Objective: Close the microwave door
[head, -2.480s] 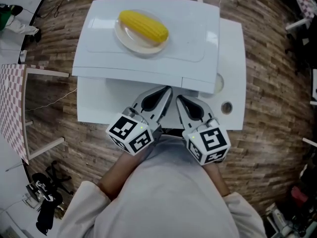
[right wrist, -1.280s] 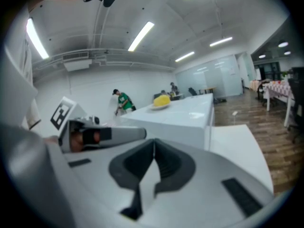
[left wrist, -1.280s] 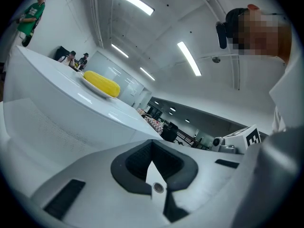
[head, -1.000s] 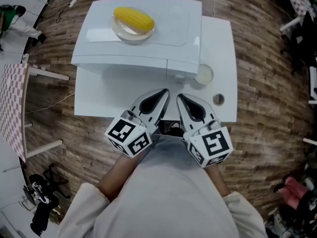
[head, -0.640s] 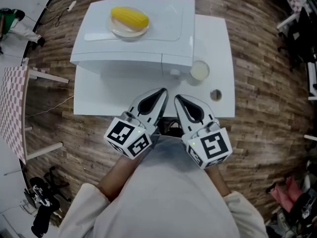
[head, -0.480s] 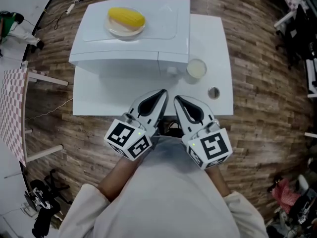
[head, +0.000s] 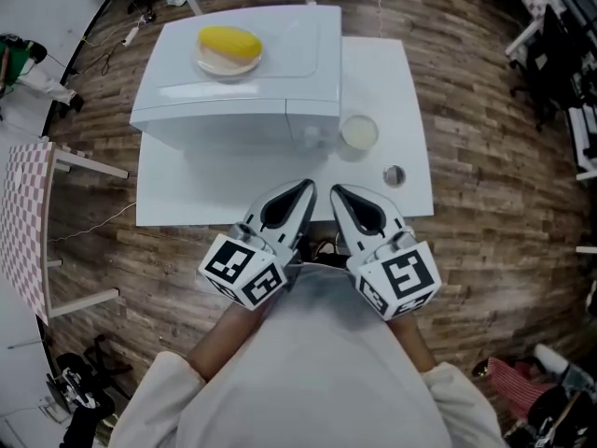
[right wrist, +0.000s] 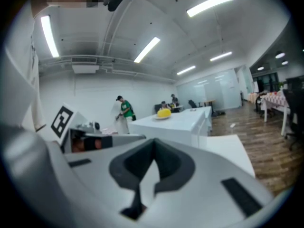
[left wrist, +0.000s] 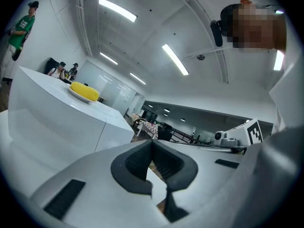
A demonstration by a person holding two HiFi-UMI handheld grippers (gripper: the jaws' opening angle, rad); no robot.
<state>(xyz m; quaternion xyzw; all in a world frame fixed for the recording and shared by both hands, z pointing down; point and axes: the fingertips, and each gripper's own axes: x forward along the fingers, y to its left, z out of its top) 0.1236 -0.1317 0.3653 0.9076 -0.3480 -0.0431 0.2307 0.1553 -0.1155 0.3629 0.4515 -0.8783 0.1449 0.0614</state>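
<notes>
The white microwave (head: 233, 77) stands on a white table (head: 382, 82), its front facing me and its door lying flush with the body. On its top sits a plate with a yellow corn cob (head: 229, 45). My left gripper (head: 303, 190) and right gripper (head: 338, 194) are held side by side close to my body, over the table's near edge and well short of the microwave. Both are shut with nothing in them. The left gripper view shows the microwave (left wrist: 57, 122) and corn (left wrist: 84, 91) beyond the left gripper (left wrist: 152, 146). The right gripper (right wrist: 153, 147) points at the microwave (right wrist: 180, 122).
A round cup of pale liquid (head: 358, 133) and a small round metal thing (head: 394, 175) sit on the table right of the microwave. A checkered table (head: 23, 213) stands at the left, chairs and clutter at the right on the wooden floor. People stand far off (right wrist: 124, 110).
The microwave and table now look smaller and farther away, as the view has drawn back from them. Both grippers stay shut together near my body.
</notes>
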